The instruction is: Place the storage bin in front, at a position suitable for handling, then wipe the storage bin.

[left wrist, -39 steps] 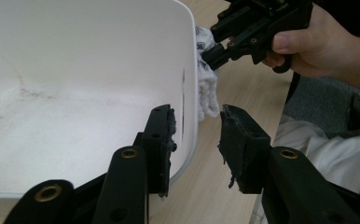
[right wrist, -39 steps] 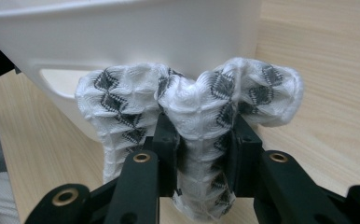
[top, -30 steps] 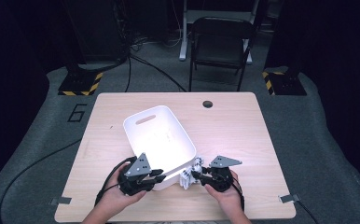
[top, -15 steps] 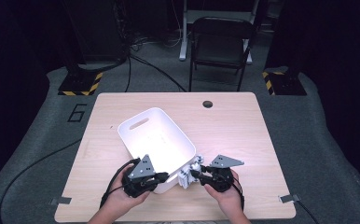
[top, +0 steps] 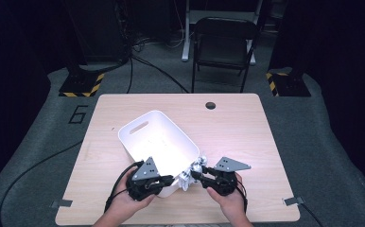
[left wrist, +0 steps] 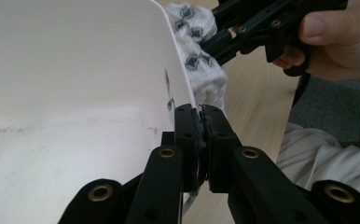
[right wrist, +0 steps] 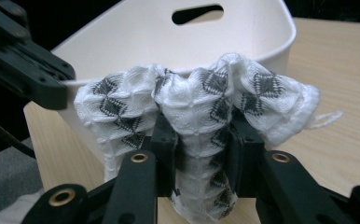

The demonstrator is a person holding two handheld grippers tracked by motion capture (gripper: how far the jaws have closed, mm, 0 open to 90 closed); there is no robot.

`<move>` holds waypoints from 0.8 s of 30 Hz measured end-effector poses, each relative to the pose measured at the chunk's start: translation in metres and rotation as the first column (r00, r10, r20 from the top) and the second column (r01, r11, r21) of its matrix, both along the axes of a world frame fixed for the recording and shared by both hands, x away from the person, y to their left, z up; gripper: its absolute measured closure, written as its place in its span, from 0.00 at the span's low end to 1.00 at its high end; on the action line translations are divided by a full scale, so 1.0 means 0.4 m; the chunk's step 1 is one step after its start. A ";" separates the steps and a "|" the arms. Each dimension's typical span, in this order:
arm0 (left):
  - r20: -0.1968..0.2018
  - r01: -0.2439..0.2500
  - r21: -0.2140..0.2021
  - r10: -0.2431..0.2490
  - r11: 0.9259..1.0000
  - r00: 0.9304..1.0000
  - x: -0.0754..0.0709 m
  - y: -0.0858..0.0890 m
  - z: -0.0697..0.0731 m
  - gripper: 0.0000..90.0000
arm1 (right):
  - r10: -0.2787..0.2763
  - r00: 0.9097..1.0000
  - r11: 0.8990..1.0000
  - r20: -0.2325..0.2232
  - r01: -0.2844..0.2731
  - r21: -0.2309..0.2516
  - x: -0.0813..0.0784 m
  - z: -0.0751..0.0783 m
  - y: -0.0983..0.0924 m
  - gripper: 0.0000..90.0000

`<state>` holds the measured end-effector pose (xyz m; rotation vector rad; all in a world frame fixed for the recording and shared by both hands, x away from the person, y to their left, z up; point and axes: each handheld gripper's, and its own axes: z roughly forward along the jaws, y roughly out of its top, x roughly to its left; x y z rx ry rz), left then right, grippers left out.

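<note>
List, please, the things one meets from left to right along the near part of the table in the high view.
Left hand → left gripper, shut on the near wall of the white bin → patterned white cloth → right gripper, shut on that cloth → right hand.

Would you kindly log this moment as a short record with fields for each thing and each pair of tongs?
bin: white bin with handle slot, tilted on the wooden table
cloth: white cloth with dark diamond pattern, just outside the bin's near corner
left tongs: left tongs shut on the bin's near wall, one jaw inside, one outside
right tongs: right tongs shut on the cloth, bunched between the jaws
</note>
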<state>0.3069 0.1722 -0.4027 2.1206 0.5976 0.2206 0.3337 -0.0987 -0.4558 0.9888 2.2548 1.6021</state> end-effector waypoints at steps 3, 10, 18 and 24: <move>-0.003 -0.012 -0.007 0.012 1.000 1.000 -0.002 -0.001 -0.002 0.95 | 0.004 0.999 0.999 -0.041 -0.005 -0.045 0.009 -0.024 0.010 0.75; -0.003 -0.020 -0.007 0.020 1.000 1.000 -0.006 -0.001 -0.002 0.95 | 0.012 0.993 0.993 -0.121 -0.026 -0.118 0.029 -0.082 0.024 0.75; -0.022 -0.030 -0.010 0.029 1.000 0.999 -0.001 -0.002 0.000 0.94 | 0.024 0.987 0.985 -0.161 -0.051 -0.165 0.045 -0.125 0.036 0.75; -0.022 -0.036 -0.018 0.036 0.999 0.999 -0.004 -0.002 -0.002 0.94 | 0.019 0.985 0.987 -0.169 -0.045 -0.152 0.045 -0.132 0.037 0.74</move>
